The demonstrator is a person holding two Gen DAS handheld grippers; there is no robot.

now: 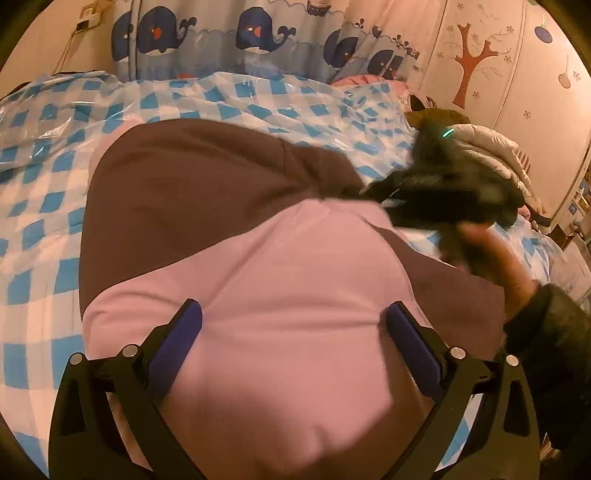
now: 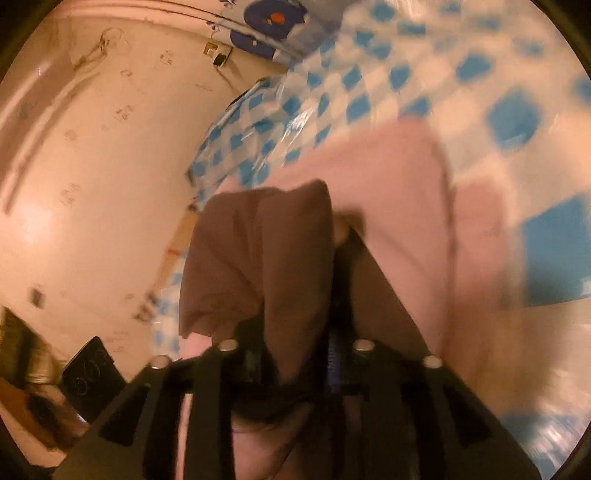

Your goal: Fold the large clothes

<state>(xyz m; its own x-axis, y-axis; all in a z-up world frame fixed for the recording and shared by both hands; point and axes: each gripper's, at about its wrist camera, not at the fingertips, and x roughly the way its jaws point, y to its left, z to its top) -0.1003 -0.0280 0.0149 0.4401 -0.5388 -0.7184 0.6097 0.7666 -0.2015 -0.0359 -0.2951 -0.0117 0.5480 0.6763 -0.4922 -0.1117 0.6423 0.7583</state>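
**Brown Fold Caught in One Set of Jaws, the Other Stands Wide Over the Pink**

In the right wrist view, the jaws of your right gripper point(image 2: 295, 314) are drawn in narrow around a bunched fold of the brown-and-pink garment point(image 2: 266, 251), brown cloth rising between them at centre frame. The blur makes it impossible to tell whether the pads truly press or only bracket the fabric. Judged from the task, that fold is taken up so it can be carried across the body of the garment.

In the left wrist view, your left gripper point(image 1: 293, 325) stands with jaws spread wide, blue pads point(image 1: 413, 350) hovering either side of the pink panel and gripping nothing; probably it waits to pin or smooth the cloth. The garment point(image 1: 236, 266) fills the middle of that frame, lying on the bed's blue-checked cover point(image 1: 40, 206), under a glossy plastic sheet. At right of frame the right gripper point(image 1: 439, 184) appears as a dark blur above your hand point(image 1: 491, 251). Whale-print curtains point(image 1: 258, 33) hang along the top.
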